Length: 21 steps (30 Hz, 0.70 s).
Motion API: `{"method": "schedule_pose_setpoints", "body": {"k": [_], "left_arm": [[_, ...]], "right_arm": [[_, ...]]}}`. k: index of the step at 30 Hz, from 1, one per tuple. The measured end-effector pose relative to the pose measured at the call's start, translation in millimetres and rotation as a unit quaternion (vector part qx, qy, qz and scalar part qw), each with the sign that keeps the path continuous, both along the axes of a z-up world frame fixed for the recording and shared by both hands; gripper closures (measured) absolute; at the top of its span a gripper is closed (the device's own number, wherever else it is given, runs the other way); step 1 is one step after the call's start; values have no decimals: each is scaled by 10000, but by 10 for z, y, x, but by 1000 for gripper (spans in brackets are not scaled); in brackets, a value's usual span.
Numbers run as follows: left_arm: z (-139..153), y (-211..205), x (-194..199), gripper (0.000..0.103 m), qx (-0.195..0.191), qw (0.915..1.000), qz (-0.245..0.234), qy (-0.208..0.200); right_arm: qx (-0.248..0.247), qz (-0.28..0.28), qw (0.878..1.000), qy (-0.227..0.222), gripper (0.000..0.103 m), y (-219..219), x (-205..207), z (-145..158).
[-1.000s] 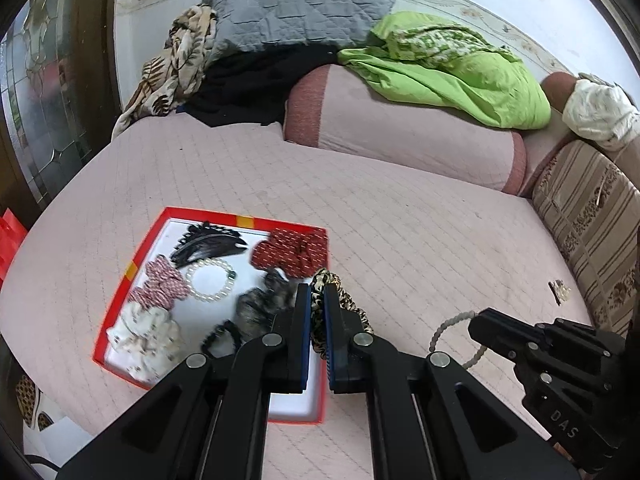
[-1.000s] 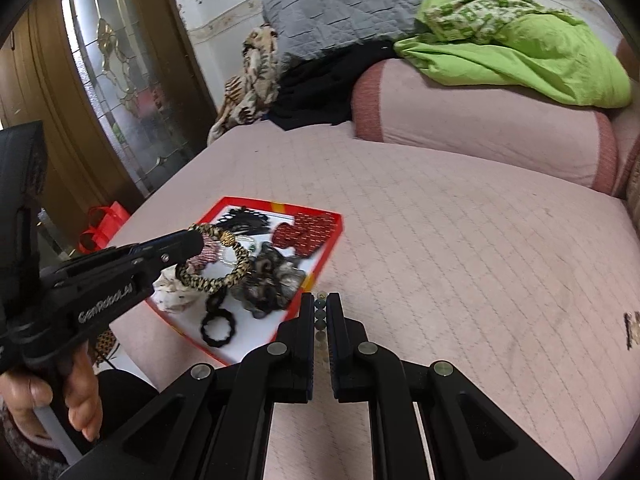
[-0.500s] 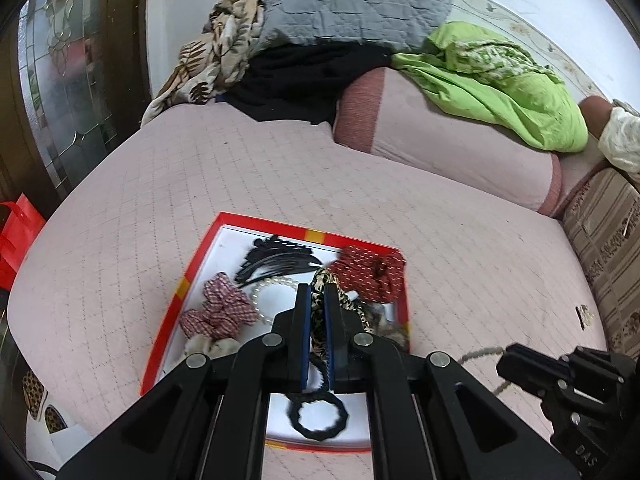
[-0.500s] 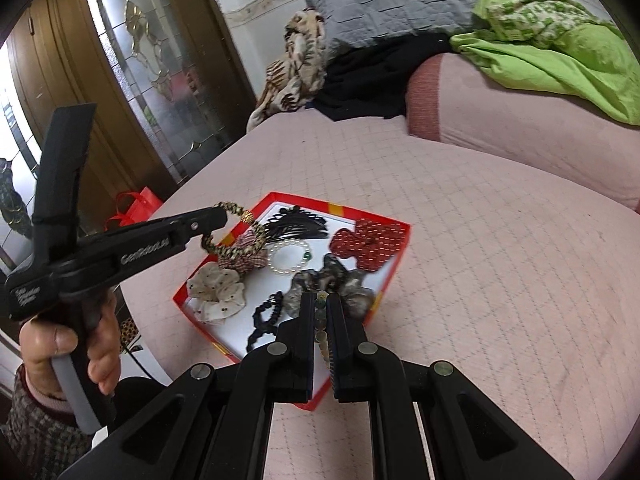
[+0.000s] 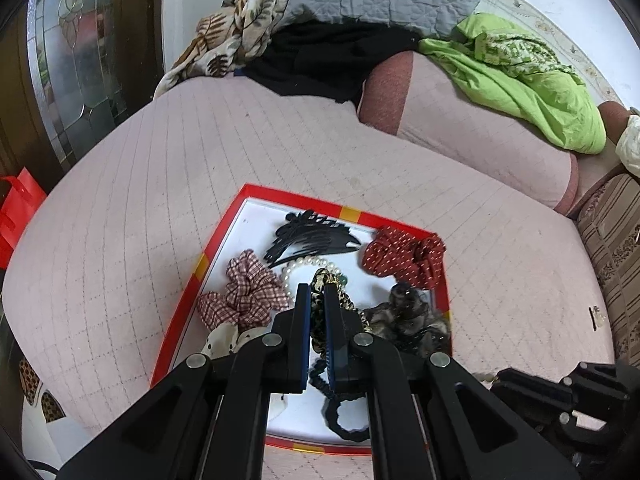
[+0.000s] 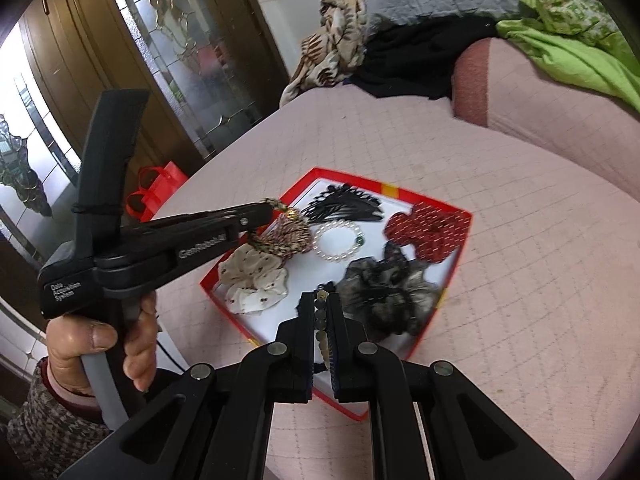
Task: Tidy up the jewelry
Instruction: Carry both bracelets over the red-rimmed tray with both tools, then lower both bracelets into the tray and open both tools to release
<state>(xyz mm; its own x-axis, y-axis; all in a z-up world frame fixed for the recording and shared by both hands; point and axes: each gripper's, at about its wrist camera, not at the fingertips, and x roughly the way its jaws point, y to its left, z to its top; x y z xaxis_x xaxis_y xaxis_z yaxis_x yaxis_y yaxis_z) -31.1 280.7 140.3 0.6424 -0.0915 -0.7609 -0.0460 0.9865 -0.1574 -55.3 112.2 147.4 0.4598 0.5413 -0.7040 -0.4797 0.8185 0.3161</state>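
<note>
Left to right, seen from the right wrist. A hand (image 6: 100, 344) holds the left gripper (image 6: 276, 210) by its handle, angled out over the red-rimmed tray (image 6: 456, 280). Its jaws are closed on a leopard-print hair band (image 5: 320, 300), which hangs from the tips above the plaid scrunchie (image 5: 248, 292) and the cream scrunchie (image 6: 256, 280); lifting the band clear of the tray floor probably lets it be set down without dragging its neighbours.

Centre: the pearl bracelet (image 6: 338, 242) and the black claw clip (image 6: 344, 200) lie flat on the white tray floor, the clip toward the far rim.

Right: the red dotted scrunchie (image 6: 432, 228) sits in the far right corner, with the dark grey scrunchie (image 6: 388, 292) nearer the camera. The right gripper (image 6: 320, 320) is clamped on a string of grey-green beads (image 6: 321, 334), poised over the tray's near edge, apparently for placing inside.

The tray rests on the pink quilted bed (image 6: 520, 280), giving both loose pieces one shared destination.
</note>
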Motion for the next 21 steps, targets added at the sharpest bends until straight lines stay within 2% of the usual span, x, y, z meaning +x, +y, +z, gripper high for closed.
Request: {"method": "schedule_pose_setpoints", "body": {"k": [12,21], "left_arm": [[-424,74,244,97,42,9992,112,370],[-600,30,365,97,272,9985,131,455]], "right_arm": [[12,-35,9980,630,96,179,237,-510],[-244,-50,9974,670,96,214,279,-668]]}}
